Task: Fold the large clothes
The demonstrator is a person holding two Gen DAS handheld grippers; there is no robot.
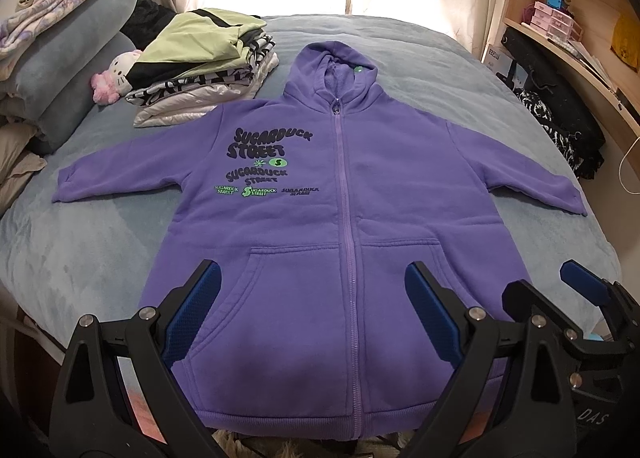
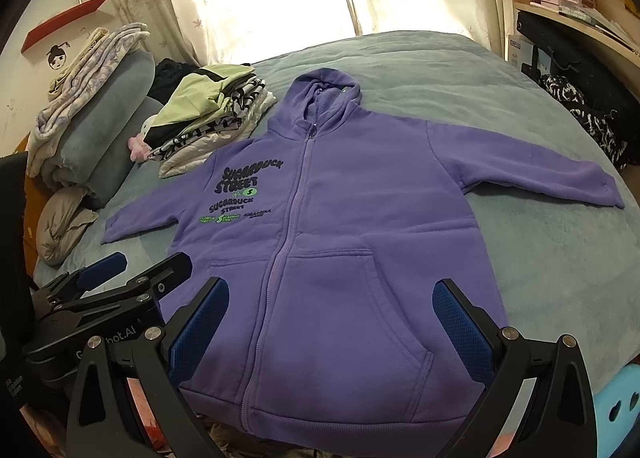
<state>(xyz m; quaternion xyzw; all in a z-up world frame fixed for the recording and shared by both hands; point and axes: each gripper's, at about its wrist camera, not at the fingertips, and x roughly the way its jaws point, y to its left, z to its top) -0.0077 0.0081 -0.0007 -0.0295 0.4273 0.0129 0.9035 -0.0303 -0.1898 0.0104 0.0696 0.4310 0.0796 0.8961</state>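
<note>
A purple zip hoodie [image 1: 344, 194] with dark and green lettering lies flat and face up on the bed, sleeves spread out, hood toward the window. It also shows in the right wrist view [image 2: 332, 218]. My left gripper [image 1: 314, 298] is open and empty, hovering above the hoodie's lower hem over the left pocket. My right gripper [image 2: 332, 310] is open and empty above the hem over the right pocket. Each gripper shows in the other's view: the right gripper [image 1: 556, 290] at the left view's right edge, the left gripper [image 2: 136, 262] at the right view's left edge.
A stack of folded clothes [image 1: 208, 66] sits on the grey-blue bed cover [image 1: 80, 242] beyond the left sleeve, with a plush toy [image 1: 114, 76] beside it. Rolled bedding and pillows [image 1: 68, 34] line the left side. A wooden shelf [image 1: 572, 38] and dark clothes [image 1: 560, 126] stand at the right.
</note>
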